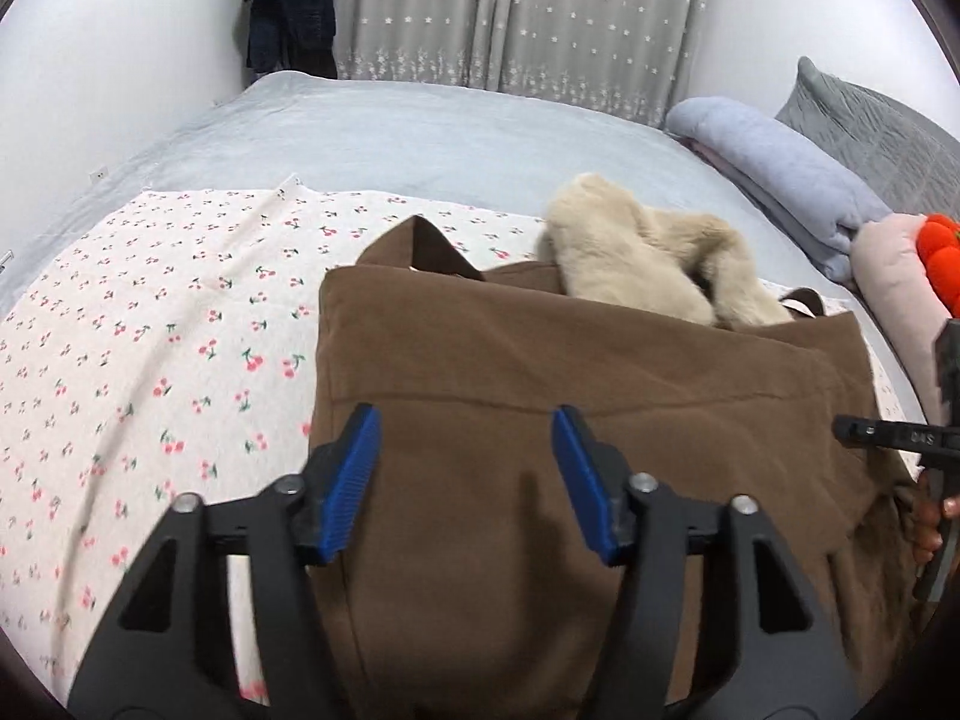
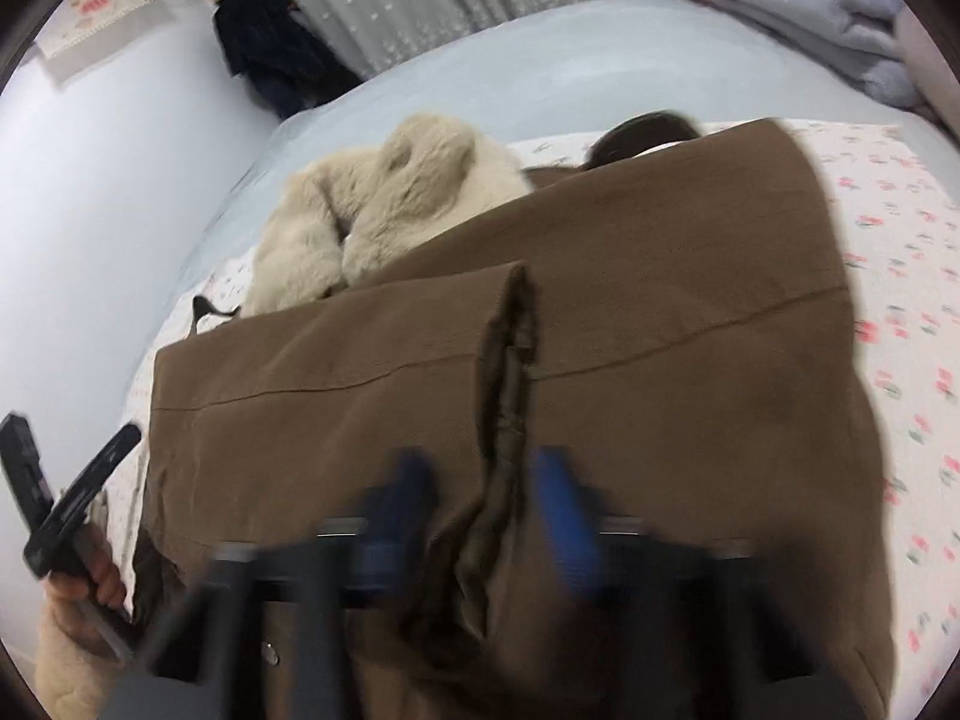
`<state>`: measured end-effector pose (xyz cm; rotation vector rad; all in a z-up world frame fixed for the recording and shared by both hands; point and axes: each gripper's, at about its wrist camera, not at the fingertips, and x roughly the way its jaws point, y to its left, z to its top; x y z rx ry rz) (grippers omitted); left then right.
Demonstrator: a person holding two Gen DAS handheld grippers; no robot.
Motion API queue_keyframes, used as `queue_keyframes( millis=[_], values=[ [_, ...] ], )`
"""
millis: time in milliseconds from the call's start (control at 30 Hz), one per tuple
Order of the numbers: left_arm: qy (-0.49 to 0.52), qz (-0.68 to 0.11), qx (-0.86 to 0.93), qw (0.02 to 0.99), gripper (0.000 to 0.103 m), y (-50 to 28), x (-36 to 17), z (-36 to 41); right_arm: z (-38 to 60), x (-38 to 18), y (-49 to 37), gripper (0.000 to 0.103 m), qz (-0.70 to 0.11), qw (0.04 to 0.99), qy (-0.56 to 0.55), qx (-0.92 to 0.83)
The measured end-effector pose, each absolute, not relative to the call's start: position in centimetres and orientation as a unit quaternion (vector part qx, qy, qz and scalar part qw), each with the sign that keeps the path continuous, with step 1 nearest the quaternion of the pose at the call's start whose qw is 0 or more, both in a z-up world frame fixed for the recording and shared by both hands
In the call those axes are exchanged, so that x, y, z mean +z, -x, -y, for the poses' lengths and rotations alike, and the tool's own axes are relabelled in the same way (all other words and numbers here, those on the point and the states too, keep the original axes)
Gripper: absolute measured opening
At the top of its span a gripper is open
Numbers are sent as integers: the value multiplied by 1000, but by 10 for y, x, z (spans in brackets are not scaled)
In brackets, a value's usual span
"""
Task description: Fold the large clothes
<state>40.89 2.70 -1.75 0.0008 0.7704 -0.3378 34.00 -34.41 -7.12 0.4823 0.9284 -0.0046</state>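
A large brown coat (image 1: pixel 540 372) lies partly folded on a cherry-print sheet (image 1: pixel 150 330), with its cream fur collar (image 1: pixel 648 252) at the far end. My left gripper (image 1: pixel 467 426) is open just above the coat's near part, with nothing between its blue pads (image 1: pixel 354 474). In the right wrist view the coat (image 2: pixel 660 300) fills the middle, the fur collar (image 2: pixel 390 216) beyond it. My right gripper (image 2: pixel 480 468) is blurred; a bunched fold of the coat (image 2: pixel 501 420) runs between its blue pads (image 2: pixel 564 516). Whether it grips the fold is unclear.
The grey bed (image 1: pixel 420 132) stretches behind the sheet. A rolled grey blanket (image 1: pixel 780 174), a pillow (image 1: pixel 882 120), a pink cushion (image 1: pixel 894 282) and an orange plush toy (image 1: pixel 942 252) lie at the right. Curtains (image 1: pixel 510 12) and dark hanging clothes (image 1: pixel 288 6) stand behind the bed.
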Motion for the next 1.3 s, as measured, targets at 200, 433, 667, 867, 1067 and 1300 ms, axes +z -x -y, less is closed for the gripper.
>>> queue_keyframes(
  millis=[200, 433, 667, 867, 1067, 1300],
  values=[
    [15, -395, -159, 905, 55, -424, -60, -27, 353, -83, -340, 1, -447, 877, -89, -153],
    [12, -405, -156, 901, 55, -427, -64, -22, 351, -59, -317, 14, -379, 905, -162, -102],
    [9, -405, -155, 901, 57, -426, -65, -21, 286, -52, -330, 41, -411, 905, -109, -6],
    [14, -409, -154, 900, 57, -425, -63, -22, 309, -81, -309, 41, -456, 880, -117, -53],
    [-12, -394, -161, 905, 72, -357, -11, -40, 321, -34, -232, 52, -451, 887, -90, -41],
    [-19, -415, -160, 895, 84, -273, 20, -74, 341, -8, -146, 70, -446, 887, -99, -70]
  ],
)
